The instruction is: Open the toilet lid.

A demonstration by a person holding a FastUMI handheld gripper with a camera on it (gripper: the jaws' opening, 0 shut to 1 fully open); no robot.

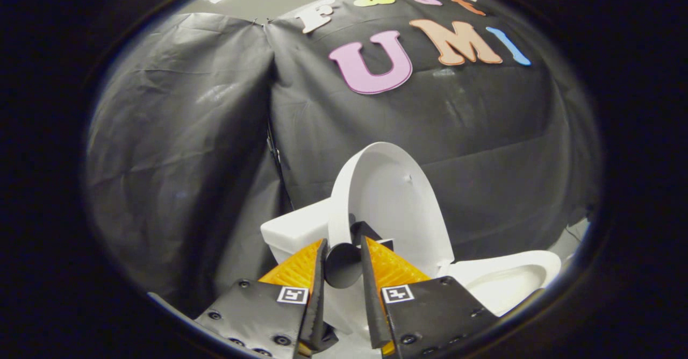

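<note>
1. The gripper [344,265], at lower centre of the frame, clamps both fingers on a black knob [343,265] fixed to the lid.
2. The toilet lid [395,203] stands raised just ahead, above the seat [510,278] at lower right.

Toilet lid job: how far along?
Done: the toilet lid stands raised, clear of the seat. In hand: the gripper has both fingers pressed on the lid's black knob. Left: let go of the knob and back away.
</note>
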